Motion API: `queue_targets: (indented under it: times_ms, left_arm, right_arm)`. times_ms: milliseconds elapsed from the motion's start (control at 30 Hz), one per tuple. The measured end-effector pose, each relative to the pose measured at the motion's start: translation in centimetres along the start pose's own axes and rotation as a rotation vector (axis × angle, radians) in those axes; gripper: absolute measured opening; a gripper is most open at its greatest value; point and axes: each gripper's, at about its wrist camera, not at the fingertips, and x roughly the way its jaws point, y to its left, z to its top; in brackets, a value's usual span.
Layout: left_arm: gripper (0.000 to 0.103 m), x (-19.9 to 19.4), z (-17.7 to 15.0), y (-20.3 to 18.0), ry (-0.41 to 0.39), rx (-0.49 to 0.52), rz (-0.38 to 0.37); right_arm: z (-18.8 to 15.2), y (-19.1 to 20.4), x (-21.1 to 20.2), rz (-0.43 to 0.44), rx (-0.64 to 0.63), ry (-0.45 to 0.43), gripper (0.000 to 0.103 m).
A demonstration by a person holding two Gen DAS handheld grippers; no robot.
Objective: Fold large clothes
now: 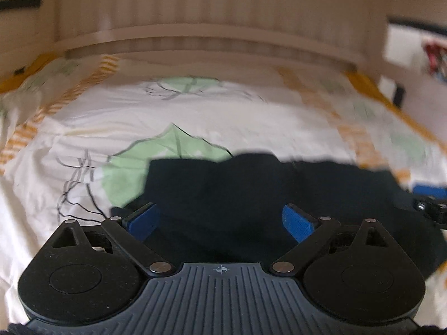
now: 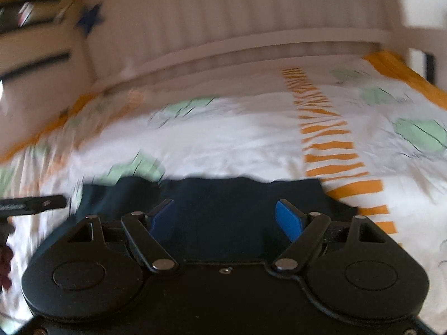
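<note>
Both tongs, left (image 1: 220, 219) and right (image 2: 226, 217), gaped wide with nothing between the blue pads. We held them low over the dark garment (image 1: 251, 195) lying bunched on the bed sheet (image 1: 195, 111), probably ready to catch its edge.

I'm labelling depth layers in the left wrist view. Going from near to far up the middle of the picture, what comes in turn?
Left gripper with jaws open → dark garment → leaf-print bedsheet → pale wooden headboard.
</note>
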Motion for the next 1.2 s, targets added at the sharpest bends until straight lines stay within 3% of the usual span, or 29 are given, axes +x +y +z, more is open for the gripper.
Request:
queue_targets:
  times_ms: [133, 267, 367, 467, 667, 900, 1033, 1200]
  left_arm:
    - [0.096, 3.2, -0.7, -0.3, 0.068, 0.042, 0.033]
    - [0.103, 6.5, -0.7, 1.5, 0.135, 0.005, 0.082]
    - [0.103, 7.8, -0.7, 4.1, 0.162, -0.106, 0.084]
    - [0.103, 8.5, -1.2, 5.6, 0.16, -0.184, 0.041]
    - [0.103, 8.0, -3.1, 4.7, 0.049, -0.164, 0.062]
    - [0.103, 7.8, -3.2, 4.5, 0.018, -0.167, 0.068]
    - [0.103, 7.9, -3.0, 4.4, 0.023, -0.164, 0.071]
    - [0.103, 6.9, -2.2, 5.0, 0.098, -0.18, 0.035]
  right_arm:
    - [-1.0, 2.7, 2.1, 0.008, -0.138, 0.068, 0.081]
    - [-0.6, 3.1, 5.6, -0.065, -0.195, 0.133, 0.081]
    - [0.5, 1.6, 8.0, -0.131, -0.133, 0.173, 0.086]
    - [0.5, -0.7, 9.9, -0.117, -0.006, 0.212, 0.097]
    - [-1.4, -1.1, 10.2, -0.101, -0.001, 0.137, 0.103]
    - [-2.1, -1.5, 10.0, -0.072, 0.02, 0.086, 0.103]
    - [-2.1, -1.5, 10.0, -0.071, 0.021, 0.078, 0.103]
    - [-1.8, -1.2, 9.7, -0.08, 0.01, 0.099, 0.103]
